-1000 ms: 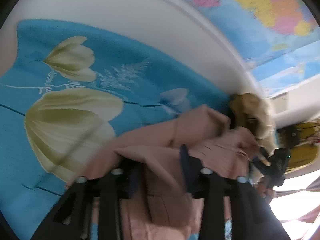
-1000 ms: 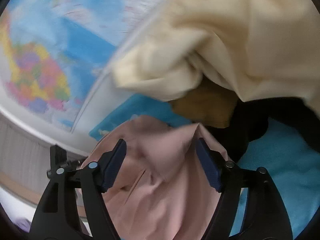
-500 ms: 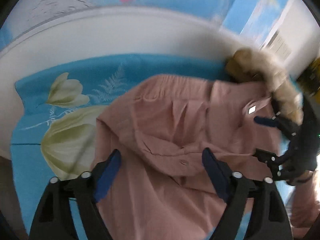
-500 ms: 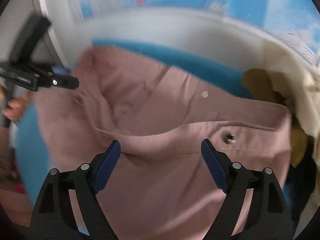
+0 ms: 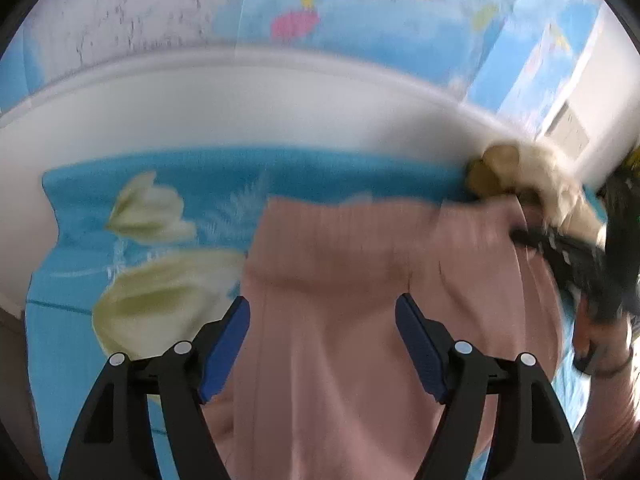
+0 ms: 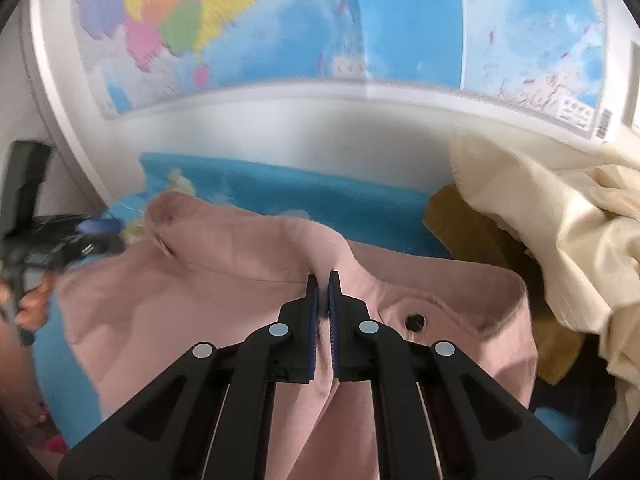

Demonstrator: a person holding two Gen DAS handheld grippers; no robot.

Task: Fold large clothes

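Observation:
A large pink garment (image 5: 340, 280) lies rumpled on a blue flowered sheet (image 5: 80, 240). My left gripper (image 5: 321, 304) hovers over the garment's left part. Its jaws are opening, with pink cloth below and between them, and the pads do not press on it. My right gripper (image 6: 323, 278) is shut on a raised fold of the pink garment (image 6: 224, 280), near a dark snap (image 6: 415, 322). The left wrist view shows the right gripper (image 5: 560, 248) as a dark blur at the garment's far right edge. In the right wrist view, the left gripper (image 6: 60, 240) is at the far left.
A heap of cream clothes (image 6: 540, 220) and a mustard piece (image 6: 460, 216) lie right of the pink garment, over something dark. A white wall with a world map (image 6: 280, 20) stands just behind the sheet (image 6: 280, 188). A hand (image 6: 32, 304) holds the left gripper.
My right gripper has snapped shut on a fold of the pink garment. My left gripper's jaws have spread wider. Both views have rolled, and the garment lies more spread out.

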